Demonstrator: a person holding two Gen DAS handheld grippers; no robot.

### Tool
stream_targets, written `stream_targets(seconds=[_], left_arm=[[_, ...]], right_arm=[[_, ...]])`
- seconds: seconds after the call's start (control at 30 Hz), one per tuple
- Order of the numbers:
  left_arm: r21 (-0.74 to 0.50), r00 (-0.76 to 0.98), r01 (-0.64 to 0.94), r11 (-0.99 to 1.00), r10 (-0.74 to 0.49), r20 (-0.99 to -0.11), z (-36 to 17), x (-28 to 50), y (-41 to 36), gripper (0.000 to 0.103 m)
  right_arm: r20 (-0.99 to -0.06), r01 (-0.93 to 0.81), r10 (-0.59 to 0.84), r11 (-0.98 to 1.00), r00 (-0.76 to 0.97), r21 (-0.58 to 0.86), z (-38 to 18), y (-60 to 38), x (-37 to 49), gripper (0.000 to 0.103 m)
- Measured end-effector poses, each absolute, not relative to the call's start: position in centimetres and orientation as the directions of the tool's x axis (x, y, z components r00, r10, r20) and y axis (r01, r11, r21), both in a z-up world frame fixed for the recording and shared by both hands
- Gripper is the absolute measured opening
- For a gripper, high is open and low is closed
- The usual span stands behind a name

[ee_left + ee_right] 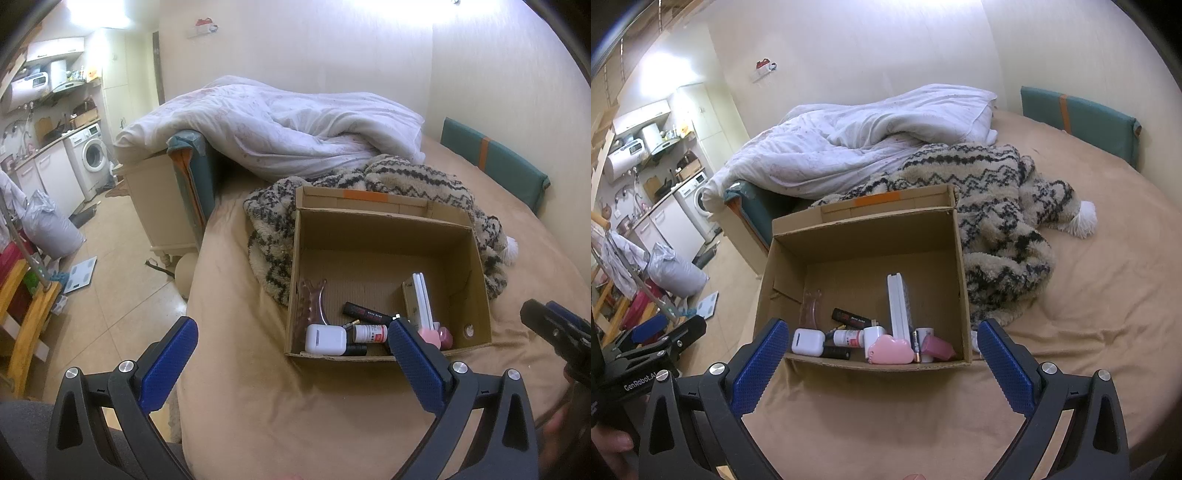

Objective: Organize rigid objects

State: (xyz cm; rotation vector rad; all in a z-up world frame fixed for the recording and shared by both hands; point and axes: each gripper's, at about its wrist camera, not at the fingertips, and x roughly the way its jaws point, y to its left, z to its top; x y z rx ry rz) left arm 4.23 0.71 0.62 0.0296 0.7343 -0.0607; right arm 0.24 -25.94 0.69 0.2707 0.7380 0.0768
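Both grippers hover over bare tan bed sheet (1089, 295), fingers spread wide, nothing held: left gripper (291, 354), right gripper (882, 354). Open sheet lies between them and the cardboard box (783, 280) at 12 o'clock. Small items crowd its near wall: white case (808, 342), pink cloud-shaped piece (890, 349), possibly a battery (916, 345). Knit blanket (993, 206) touches the box at 1 o'clock; white duvet (857, 144) beyond.

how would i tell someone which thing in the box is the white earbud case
Find the open brown cardboard box on the tan bedsheet. Look along its near wall to the left corner, beside the small white bottle with a red label. The white rounded earbud case is the only smooth, plain white pebble-shaped item there.
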Motion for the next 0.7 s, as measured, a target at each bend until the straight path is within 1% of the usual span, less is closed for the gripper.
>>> stream_targets(seconds=[0.7], left_arm=[[0.006,0.74,0.068,0.998,-0.046,-0.671,0.65,4.27,0.63,0.103]], right_arm=[[-0.655,0.024,0.166,0.962,0.737,0.271,0.56,-25.74,0.2,0.103]])
